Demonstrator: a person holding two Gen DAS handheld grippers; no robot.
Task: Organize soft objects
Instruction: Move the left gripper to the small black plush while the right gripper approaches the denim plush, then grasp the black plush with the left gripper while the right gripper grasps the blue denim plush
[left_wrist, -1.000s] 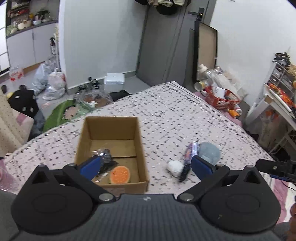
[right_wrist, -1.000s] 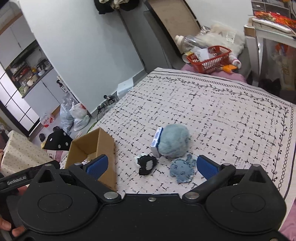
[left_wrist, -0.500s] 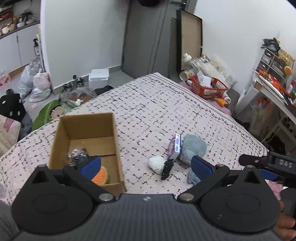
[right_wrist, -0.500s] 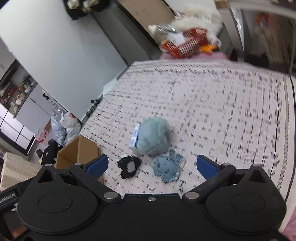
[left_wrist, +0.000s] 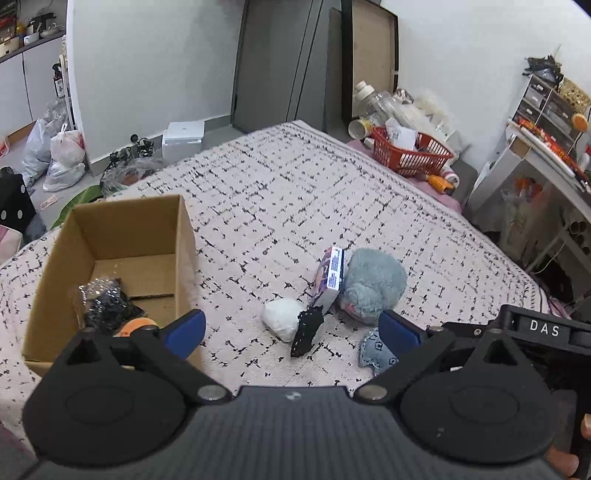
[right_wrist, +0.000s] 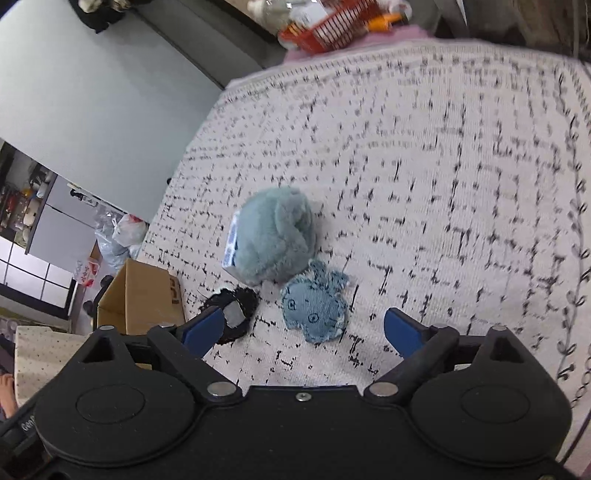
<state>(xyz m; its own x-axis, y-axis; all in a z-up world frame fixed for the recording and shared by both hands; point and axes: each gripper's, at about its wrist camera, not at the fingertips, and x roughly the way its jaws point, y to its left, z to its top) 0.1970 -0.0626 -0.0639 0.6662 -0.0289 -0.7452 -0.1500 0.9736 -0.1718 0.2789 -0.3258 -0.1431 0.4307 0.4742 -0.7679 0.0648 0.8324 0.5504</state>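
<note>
Right hand-held gripper (right_wrist: 303, 328) closing, empty, over denim fish (right_wrist: 314, 302); box (right_wrist: 142, 299) half-hidden.

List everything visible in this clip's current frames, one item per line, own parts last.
cardboard box: 1, brown, left on the bedspread, holding a black bundle and something orange
fluffy plush: 1, grey-blue, mid bedspread
small carton: 1, white and purple, leaning on the plush
denim fish toy: 1, blue, nearest the right tool
black pouch: 1, beside the fish
white ball: 1, by the pouch
basket: 1, red, far edge
left tool: open, empty
right tool: closing, nothing gripped
</note>
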